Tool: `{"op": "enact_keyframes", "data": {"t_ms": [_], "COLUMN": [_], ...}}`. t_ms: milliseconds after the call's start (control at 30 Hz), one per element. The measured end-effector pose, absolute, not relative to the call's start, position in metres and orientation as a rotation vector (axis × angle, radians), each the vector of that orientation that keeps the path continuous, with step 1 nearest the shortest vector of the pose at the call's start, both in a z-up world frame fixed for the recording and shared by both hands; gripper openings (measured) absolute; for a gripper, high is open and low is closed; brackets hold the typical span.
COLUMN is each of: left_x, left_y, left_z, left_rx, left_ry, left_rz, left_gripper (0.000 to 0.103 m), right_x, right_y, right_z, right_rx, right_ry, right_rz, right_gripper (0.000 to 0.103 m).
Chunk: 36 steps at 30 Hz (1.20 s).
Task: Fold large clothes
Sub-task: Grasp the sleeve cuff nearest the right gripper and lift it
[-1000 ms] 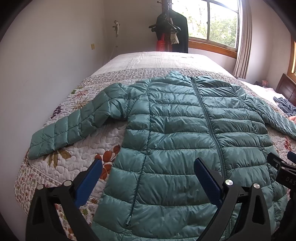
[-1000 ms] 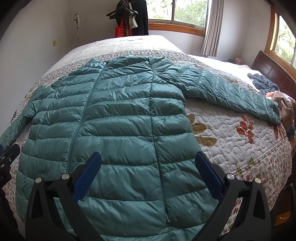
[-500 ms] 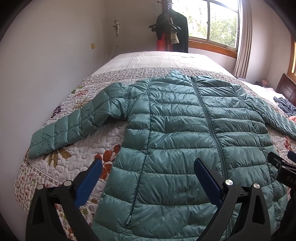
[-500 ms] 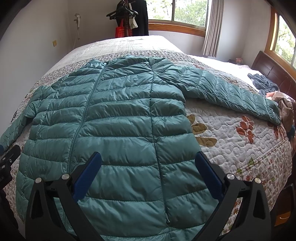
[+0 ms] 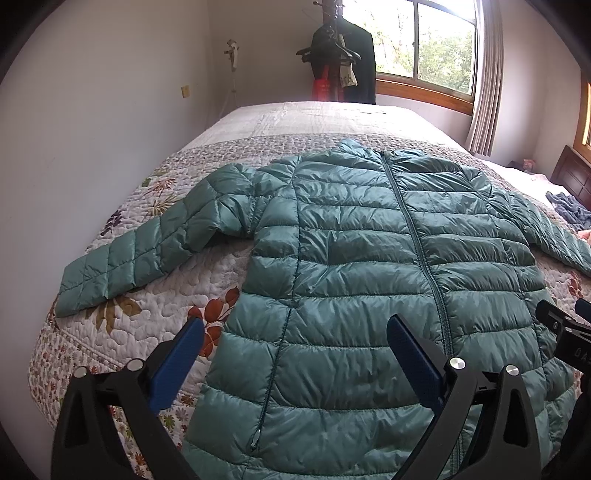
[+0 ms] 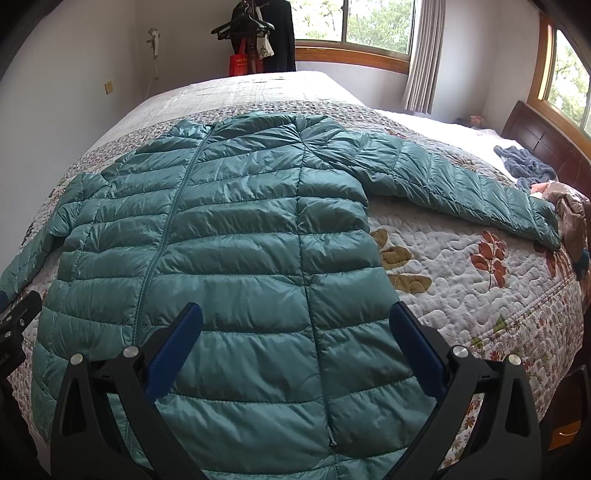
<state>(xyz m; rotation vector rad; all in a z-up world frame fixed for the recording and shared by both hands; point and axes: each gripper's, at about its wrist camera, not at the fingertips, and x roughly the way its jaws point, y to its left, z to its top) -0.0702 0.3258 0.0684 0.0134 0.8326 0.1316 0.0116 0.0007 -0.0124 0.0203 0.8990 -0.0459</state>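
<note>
A teal quilted puffer jacket [image 5: 369, 258] [image 6: 229, 236] lies flat and zipped on the bed, front up, collar far, hem nearest me. Its left sleeve [image 5: 147, 251] stretches out toward the wall; its right sleeve [image 6: 461, 188] reaches toward the headboard side. My left gripper [image 5: 295, 339] hovers open above the hem's left half, blue pads wide apart, holding nothing. My right gripper [image 6: 295, 325] hovers open above the hem's right half, equally empty. The right gripper's tip [image 5: 561, 325] shows at the left view's right edge.
The bed carries a floral quilt [image 6: 461, 280]. A white wall [image 5: 92, 129] runs along the left side. Crumpled clothes [image 6: 528, 170] lie near the dark headboard [image 6: 543, 140]. A coat stand with dark garments [image 5: 340, 55] stands by the window [image 6: 369, 22].
</note>
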Motion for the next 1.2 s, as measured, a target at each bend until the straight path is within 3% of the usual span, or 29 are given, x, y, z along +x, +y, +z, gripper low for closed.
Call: {"op": "enact_keyframes", "data": {"t_ms": [467, 967, 1200], "left_x": [-0.050, 0.038, 0.041], "left_y": [0.309, 0.277, 0.281], "left_z": [0.063, 0.047, 0.039], "left_rx": [-0.019, -0.093, -0.085], "left_ry": [0.839, 0.852, 0.860], "left_rz": [0.021, -0.026, -0.003], "left_gripper": [0.099, 0.099, 0.099], "right_x": [0.023, 0.101, 0.103], "right_y": [-0.028, -0.381, -0.460], "right_z": [-0.012, -0.016, -0.050], "right_rx": [0.074, 0.419, 0.598], "right_ry": [0.860, 0.939, 0.983], "right_rz": [0.014, -0.517, -0.504], "right_gripper": [0.100, 0.100, 0.099]}}
